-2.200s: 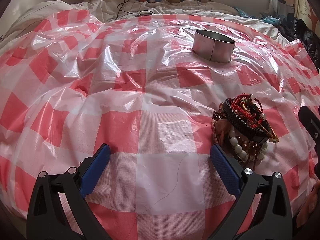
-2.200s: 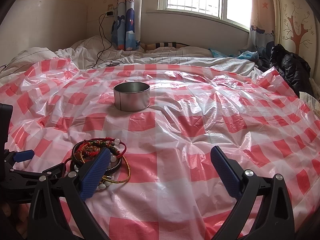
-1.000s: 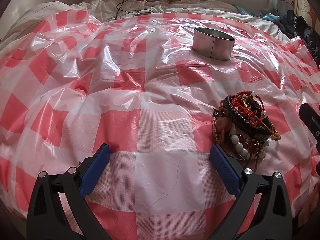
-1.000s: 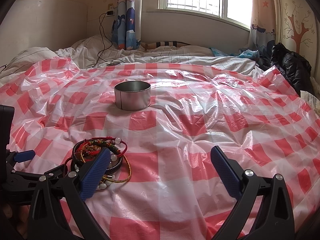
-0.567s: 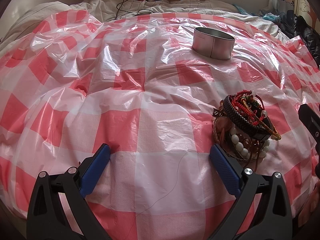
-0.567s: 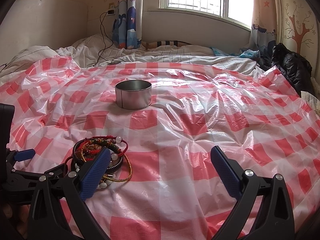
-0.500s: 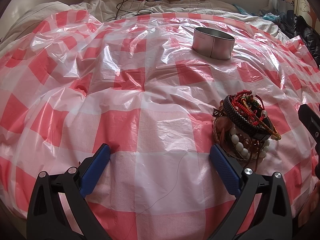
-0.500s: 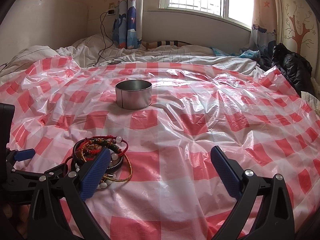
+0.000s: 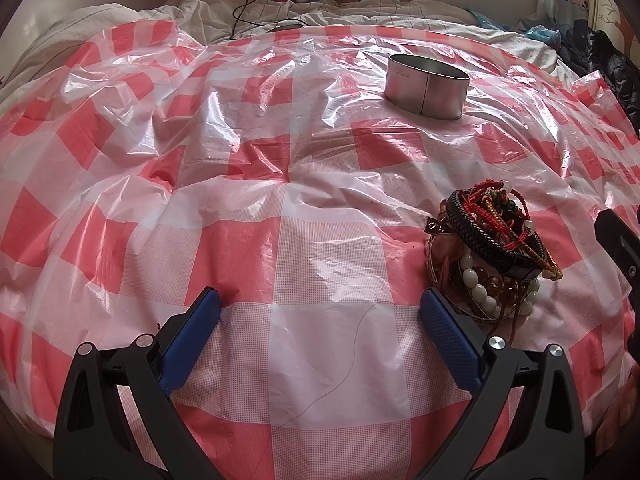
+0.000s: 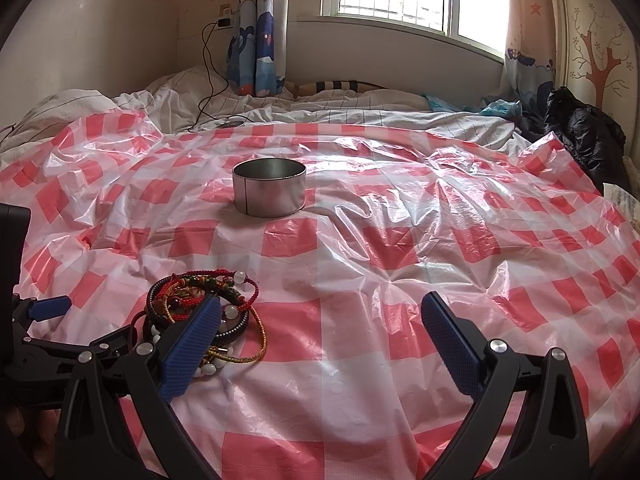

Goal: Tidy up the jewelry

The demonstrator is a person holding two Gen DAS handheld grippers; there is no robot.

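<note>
Both grippers are hovering over a bed spread with a red-checked plastic sheet (image 10: 400, 240). The left gripper (image 9: 320, 332) and the right gripper (image 10: 322, 336) are each holding their blue-padded fingers wide apart — gripping nothing. A pile of bracelets (image 9: 494, 248) is lying at the left gripper's 2 o'clock; a round metal tin (image 10: 269, 187) — seemingly empty — is standing well beyond, toward 12.

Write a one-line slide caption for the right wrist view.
Open right gripper above checked plastic sheet, bracelet pile beside its left finger, metal tin beyond.
</note>
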